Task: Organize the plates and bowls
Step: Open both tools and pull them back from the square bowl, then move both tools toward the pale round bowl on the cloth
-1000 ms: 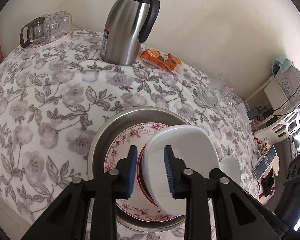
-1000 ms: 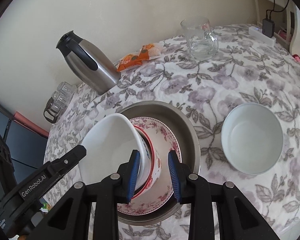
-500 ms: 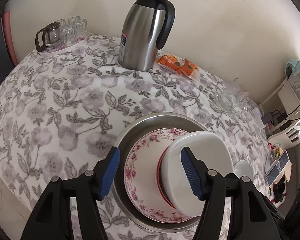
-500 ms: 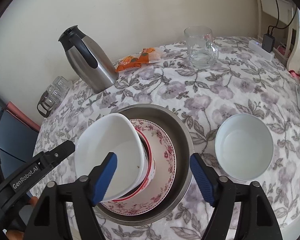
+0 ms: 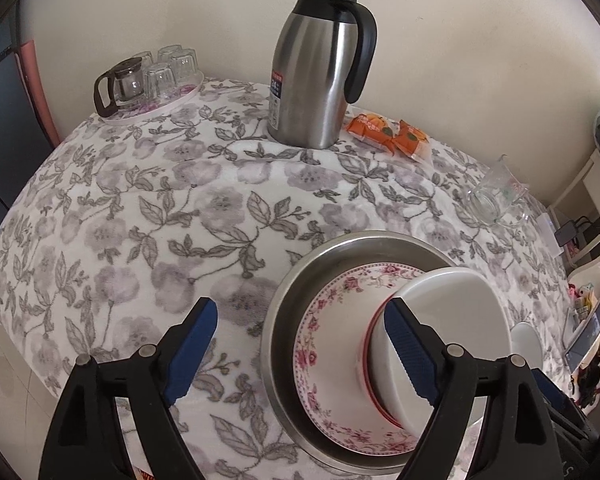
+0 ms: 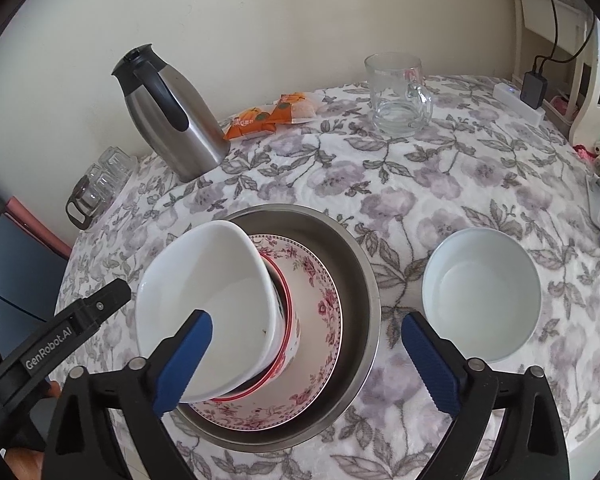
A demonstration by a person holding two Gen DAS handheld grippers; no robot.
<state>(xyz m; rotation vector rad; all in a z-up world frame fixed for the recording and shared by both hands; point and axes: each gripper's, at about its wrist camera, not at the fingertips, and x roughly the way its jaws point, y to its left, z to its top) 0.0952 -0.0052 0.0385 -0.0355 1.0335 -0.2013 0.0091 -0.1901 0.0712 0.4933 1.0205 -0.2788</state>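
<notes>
Both my jaws had just been opening and stood wide with nothing between them, left gripper and right gripper, since the white bowl sat tilted in the red-rimmed bowl on the floral plate inside the steel basin near the table's front edge, the second white bowl just beside.

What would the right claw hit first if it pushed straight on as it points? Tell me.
Likely the red-rimmed bowl nested under the tilted white bowl, which sits between the open right claw fingers; depth is unclear, so possibly the floral plate beneath.
</notes>
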